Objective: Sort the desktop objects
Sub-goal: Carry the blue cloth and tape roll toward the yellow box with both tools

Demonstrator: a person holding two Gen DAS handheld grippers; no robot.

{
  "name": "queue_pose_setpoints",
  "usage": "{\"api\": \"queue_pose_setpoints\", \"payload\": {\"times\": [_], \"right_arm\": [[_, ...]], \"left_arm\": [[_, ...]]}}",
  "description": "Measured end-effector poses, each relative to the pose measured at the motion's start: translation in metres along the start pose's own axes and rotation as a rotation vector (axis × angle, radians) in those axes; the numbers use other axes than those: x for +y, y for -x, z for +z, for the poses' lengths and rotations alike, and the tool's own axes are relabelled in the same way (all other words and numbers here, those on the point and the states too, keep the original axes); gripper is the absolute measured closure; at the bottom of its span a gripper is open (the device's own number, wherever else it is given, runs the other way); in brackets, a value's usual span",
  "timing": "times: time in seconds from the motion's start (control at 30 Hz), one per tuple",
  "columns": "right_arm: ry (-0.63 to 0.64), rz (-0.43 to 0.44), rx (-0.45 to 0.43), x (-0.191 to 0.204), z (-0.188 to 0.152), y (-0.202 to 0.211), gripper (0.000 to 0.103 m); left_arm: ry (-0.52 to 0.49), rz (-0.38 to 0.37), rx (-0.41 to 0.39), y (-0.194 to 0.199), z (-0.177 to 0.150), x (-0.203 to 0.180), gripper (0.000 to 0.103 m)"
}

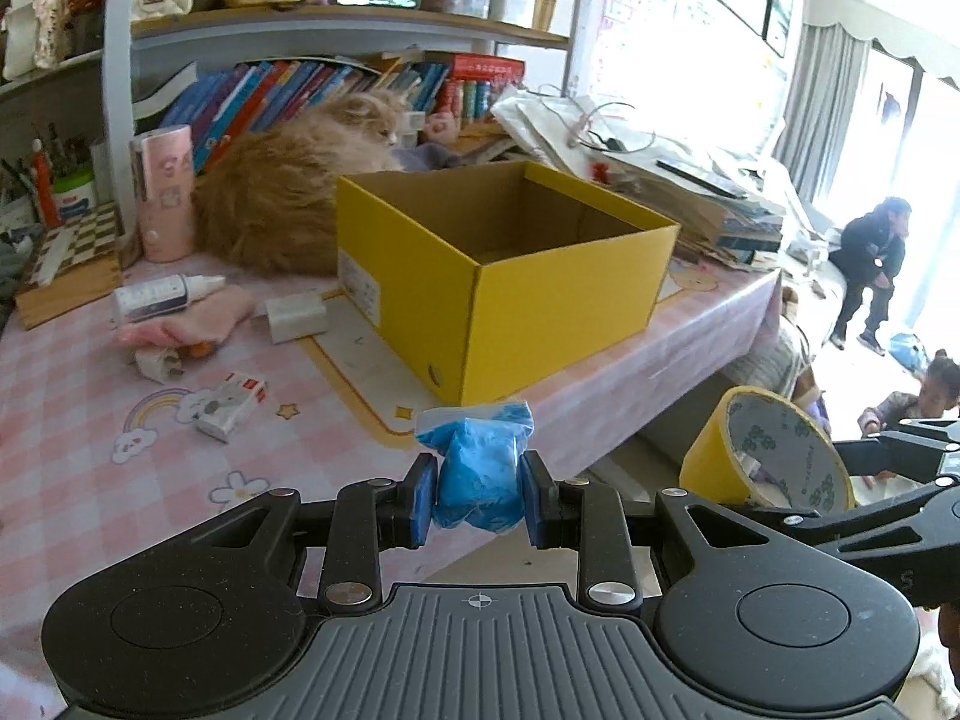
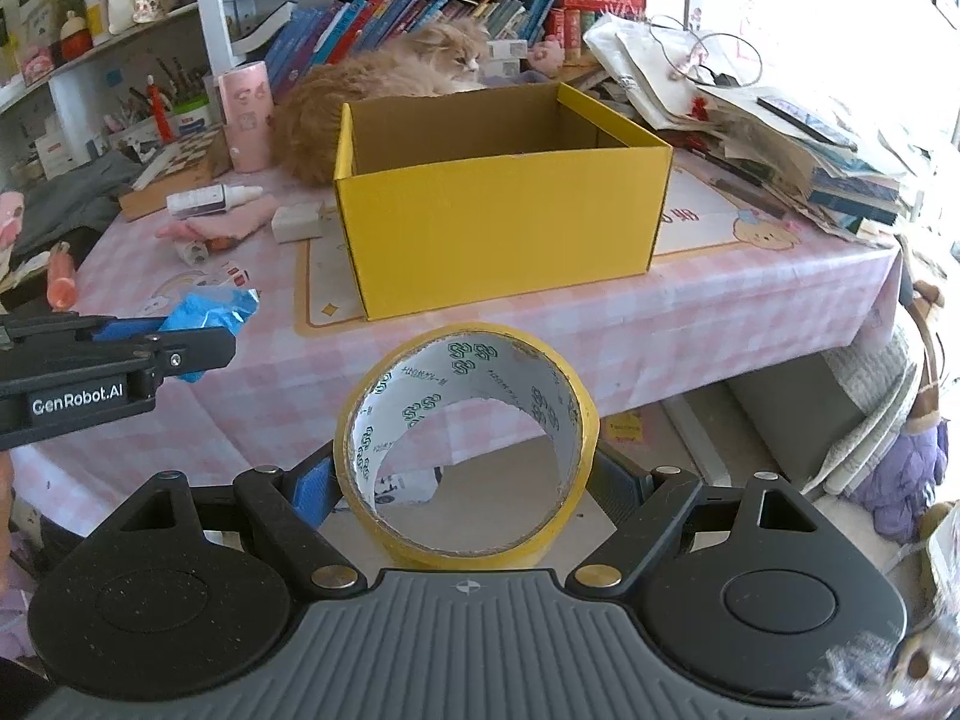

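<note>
Left tongs (image 1: 478,498): we have them closed on a blue plastic packet (image 1: 477,468), held in the air near the bench (image 1: 72,420) edge.
Right tongs (image 2: 465,489): we have them clamped across a yellow tape roll (image 2: 468,444), held off the bench's front edge.
Yellow box (image 2: 504,216): open, on the bench ahead of both tongs.
Cat (image 1: 288,192): lying behind the box.
</note>
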State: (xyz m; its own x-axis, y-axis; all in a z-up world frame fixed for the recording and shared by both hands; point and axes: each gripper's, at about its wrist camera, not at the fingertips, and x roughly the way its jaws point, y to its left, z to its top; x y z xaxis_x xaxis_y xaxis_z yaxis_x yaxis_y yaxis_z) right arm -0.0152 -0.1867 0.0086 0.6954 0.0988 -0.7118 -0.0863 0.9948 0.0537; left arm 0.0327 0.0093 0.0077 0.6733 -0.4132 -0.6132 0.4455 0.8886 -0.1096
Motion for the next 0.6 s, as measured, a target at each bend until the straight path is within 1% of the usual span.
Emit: {"api": "queue_pose_setpoints", "payload": {"times": [0.3, 0.43, 0.6], "right_arm": [[-0.029, -0.014, 0.001, -0.0044, -0.004, 0.0059, 0.02], [-0.033, -0.012, -0.001, -0.0049, -0.0043, 0.0065, 0.02], [-0.029, -0.001, 0.008, -0.0041, -0.0045, 0.0068, 0.02]], "left_arm": [[-0.025, -0.023, 0.0, -0.0001, -0.0002, -0.0065, 0.075], [-0.031, -0.022, -0.007, 0.002, -0.0001, -0.0079, 0.075], [-0.024, -0.021, 0.003, 0.0005, -0.0005, -0.0077, 0.075]]}}
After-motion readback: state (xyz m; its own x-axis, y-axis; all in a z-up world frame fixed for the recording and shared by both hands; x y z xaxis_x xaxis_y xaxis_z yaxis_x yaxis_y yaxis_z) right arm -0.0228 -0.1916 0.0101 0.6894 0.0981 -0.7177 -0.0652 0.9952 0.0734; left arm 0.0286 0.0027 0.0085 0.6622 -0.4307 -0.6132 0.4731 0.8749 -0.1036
